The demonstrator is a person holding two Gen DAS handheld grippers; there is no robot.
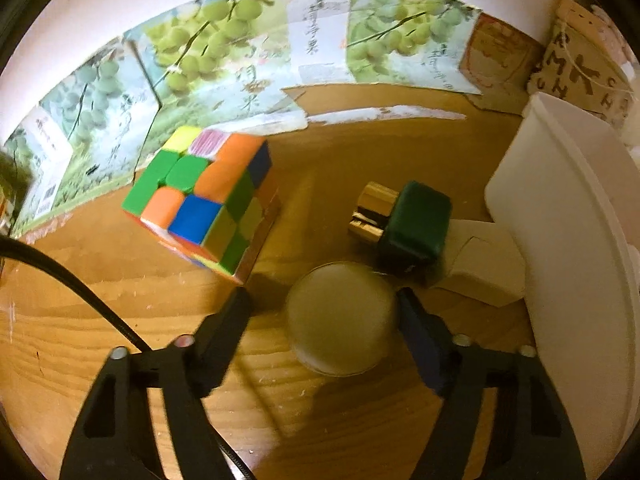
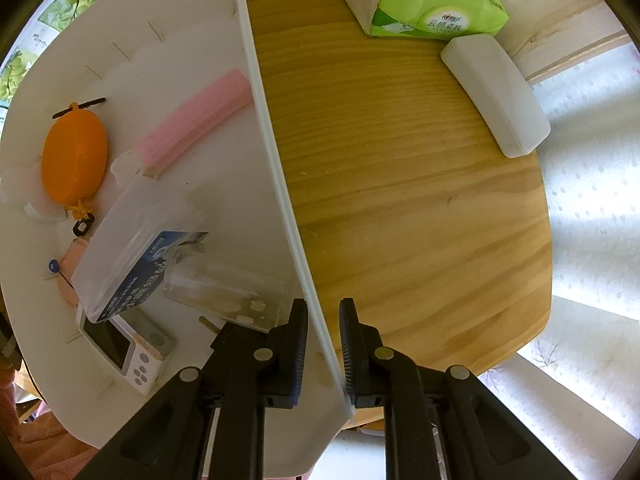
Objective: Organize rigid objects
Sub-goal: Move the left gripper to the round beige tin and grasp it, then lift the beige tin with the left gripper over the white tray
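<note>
The task looks partly done: the white bin (image 2: 192, 20) already holds an orange case (image 2: 75, 156), a pink bar (image 2: 196, 120), a clear box (image 2: 132, 240) and a small device (image 2: 120, 346). The right gripper (image 2: 323, 344) pinches the bin's rim. The left gripper (image 1: 324, 312), half open, straddles a round lid (image 1: 340, 316) without clearly pressing it; a cube (image 1: 204, 196) at ten o'clock and a green bottle (image 1: 412, 228) at one o'clock remain.

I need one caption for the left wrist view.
Left gripper straddles a round lid beside a Rubik's cube.
</note>
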